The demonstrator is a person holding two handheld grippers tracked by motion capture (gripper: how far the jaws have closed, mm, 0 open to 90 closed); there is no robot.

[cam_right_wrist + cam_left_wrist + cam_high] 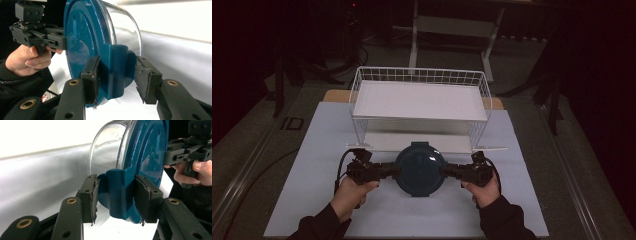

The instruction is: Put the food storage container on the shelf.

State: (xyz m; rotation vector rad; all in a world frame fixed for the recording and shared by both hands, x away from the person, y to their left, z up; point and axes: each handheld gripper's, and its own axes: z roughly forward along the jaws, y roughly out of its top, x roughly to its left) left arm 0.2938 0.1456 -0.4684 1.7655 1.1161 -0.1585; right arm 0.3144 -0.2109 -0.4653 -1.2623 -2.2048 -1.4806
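Note:
A round clear container with a dark blue lid sits at the front middle of the white table, just before the wire rack. My left gripper is shut on the lid's left side latch, and my right gripper is shut on the right side latch. In the left gripper view, the pads clamp the blue latch tab of the container. In the right gripper view, the pads press the opposite tab from both sides. Each view shows the other hand's gripper beyond the lid.
A white two-tier wire rack stands right behind the container, its lower shelf open toward me. The white table sheet has free room at the front and both sides. Dark floor and frame legs lie beyond.

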